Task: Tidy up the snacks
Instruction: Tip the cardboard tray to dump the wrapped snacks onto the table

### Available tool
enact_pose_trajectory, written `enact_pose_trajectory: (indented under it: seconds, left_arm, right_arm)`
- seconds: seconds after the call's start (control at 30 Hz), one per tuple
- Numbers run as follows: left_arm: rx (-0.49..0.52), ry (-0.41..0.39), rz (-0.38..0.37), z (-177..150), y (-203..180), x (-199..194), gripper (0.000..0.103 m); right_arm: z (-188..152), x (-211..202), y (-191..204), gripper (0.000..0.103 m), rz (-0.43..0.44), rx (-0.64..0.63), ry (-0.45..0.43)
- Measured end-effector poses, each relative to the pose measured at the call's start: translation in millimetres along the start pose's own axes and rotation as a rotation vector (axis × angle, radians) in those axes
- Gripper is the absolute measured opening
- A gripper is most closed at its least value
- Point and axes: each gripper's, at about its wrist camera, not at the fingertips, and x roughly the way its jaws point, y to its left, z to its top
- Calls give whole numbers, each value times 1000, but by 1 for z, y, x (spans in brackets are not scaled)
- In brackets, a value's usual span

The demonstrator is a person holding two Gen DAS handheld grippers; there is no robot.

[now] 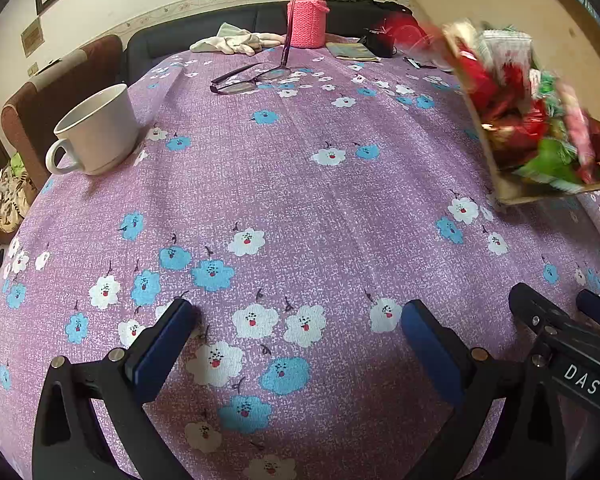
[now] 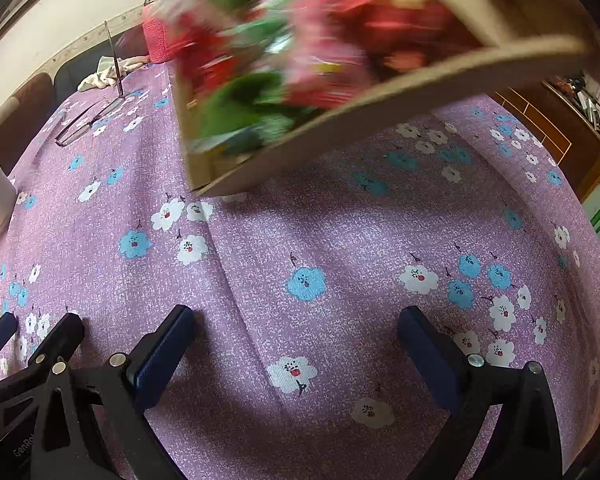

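A cardboard box point(image 1: 512, 194) full of red, green and pink snack packets point(image 1: 512, 92) hangs tilted above the purple flowered tablecloth at the right. It is blurred. The box also shows in the right wrist view point(image 2: 340, 120), tipped toward the table, with its snacks point(image 2: 284, 60) blurred. My left gripper point(image 1: 296, 324) is open and empty low over the cloth. My right gripper point(image 2: 296, 324) is open and empty too, and its black body point(image 1: 560, 332) shows at the lower right of the left wrist view. Neither gripper touches the box.
A white cup point(image 1: 98, 132) stands at the left. Glasses point(image 1: 252, 78) lie further back. A pink flask point(image 1: 307, 10), white gloves point(image 1: 236, 42) and a dark pouch point(image 1: 380, 42) sit at the far edge. A sofa lies beyond the table.
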Motion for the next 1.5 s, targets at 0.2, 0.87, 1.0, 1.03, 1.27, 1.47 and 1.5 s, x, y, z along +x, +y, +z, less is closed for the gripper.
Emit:
enact_pose_trajectory:
  seconds: [0.2, 0.87, 1.0, 1.03, 1.27, 1.47, 1.5]
  left_arm:
    - [0, 0, 1, 1, 0, 2, 103]
    - [-1, -1, 1, 3, 0, 4, 103]
    - [-1, -1, 1, 4, 0, 4, 103]
    - [-1, -1, 1, 3, 0, 4, 103]
    - [-1, -1, 1, 3, 0, 4, 103]
    - [-1, -1, 1, 3, 1, 4, 103]
    - [-1, -1, 1, 3, 0, 4, 103]
  right_arm:
    - [-1, -2, 1, 102, -1, 0, 0]
    - [-2, -3, 3, 102, -3, 2, 1]
    - [-3, -3, 3, 102, -2, 2, 0]
    - [-3, -3, 3, 102, -2, 3, 0]
    - [-3, -4, 3, 102, -2, 3, -1]
    - [-3, -4, 3, 102, -2, 3, -1]
    - [-3, -4, 3, 102, -1, 3, -2]
